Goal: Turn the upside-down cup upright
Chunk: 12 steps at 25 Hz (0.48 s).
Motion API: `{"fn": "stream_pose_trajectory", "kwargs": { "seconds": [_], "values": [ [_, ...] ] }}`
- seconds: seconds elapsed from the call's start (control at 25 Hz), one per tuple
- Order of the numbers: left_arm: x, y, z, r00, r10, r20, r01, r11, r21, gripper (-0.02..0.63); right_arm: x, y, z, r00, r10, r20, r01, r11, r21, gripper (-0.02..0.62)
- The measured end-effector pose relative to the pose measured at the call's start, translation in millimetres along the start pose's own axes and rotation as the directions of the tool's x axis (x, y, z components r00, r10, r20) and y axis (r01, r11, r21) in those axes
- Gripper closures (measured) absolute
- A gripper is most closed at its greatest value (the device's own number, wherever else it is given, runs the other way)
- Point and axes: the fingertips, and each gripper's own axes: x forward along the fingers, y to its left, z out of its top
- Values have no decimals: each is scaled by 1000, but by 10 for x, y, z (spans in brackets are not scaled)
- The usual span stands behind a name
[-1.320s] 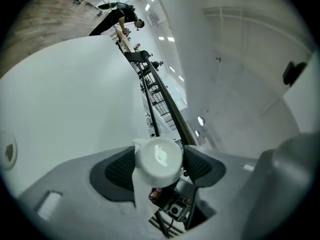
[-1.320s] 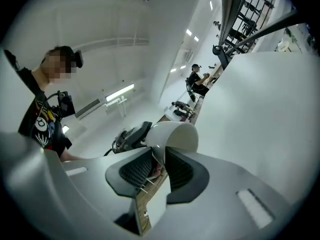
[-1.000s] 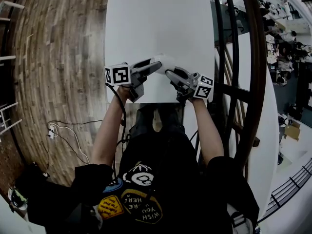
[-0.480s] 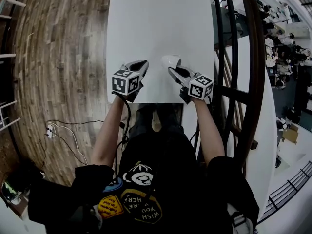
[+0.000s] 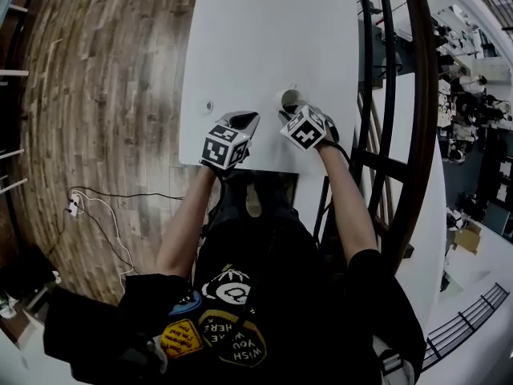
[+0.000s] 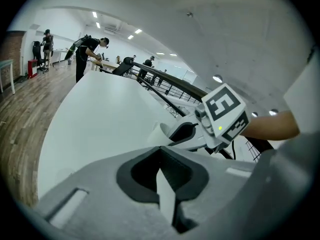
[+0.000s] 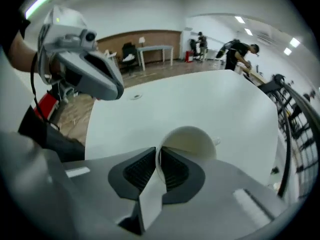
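Mouth up at last: the right gripper [image 7: 158, 159] pinches the white cup [image 7: 192, 140] by its wall, one jaw inside the rim and one outside, over the white table [image 5: 264, 30], close to its near edge and right of the middle. Whether the base already rests on the tabletop cannot be told. The left gripper [image 6: 161, 176] hangs just beside it nearer the same edge, jaws pressed together on nothing. The flip looks all but done. To finish well, the cup should probably be lowered until its base sits flat, and the pinch eased off slowly. Then the inner jaw should lift straight up, clear of the rim, as a sideways pull on so light a cup may tip it back over.
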Motion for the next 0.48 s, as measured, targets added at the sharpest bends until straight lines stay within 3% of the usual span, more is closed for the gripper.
{"fn": "stream_pose_trajectory", "kwargs": {
  "seconds": [0.12, 0.24, 0.48],
  "values": [
    [-55, -15, -22, 1000, 8, 3, -8, 1000, 3, 601, 100, 53, 11, 980, -40, -193, -1, 977, -212, 563],
    [-119, -35, -20, 1000, 0, 24, 0, 1000, -30, 601, 173, 53, 28, 951, -83, -297, -6, 958, -288, 560],
    [-215, -30, -51, 999, 4, 40, -2, 999, -43, 601, 73, 19, 131, 975, -67, -211, 22, 978, -208, 546]
  ]
}}
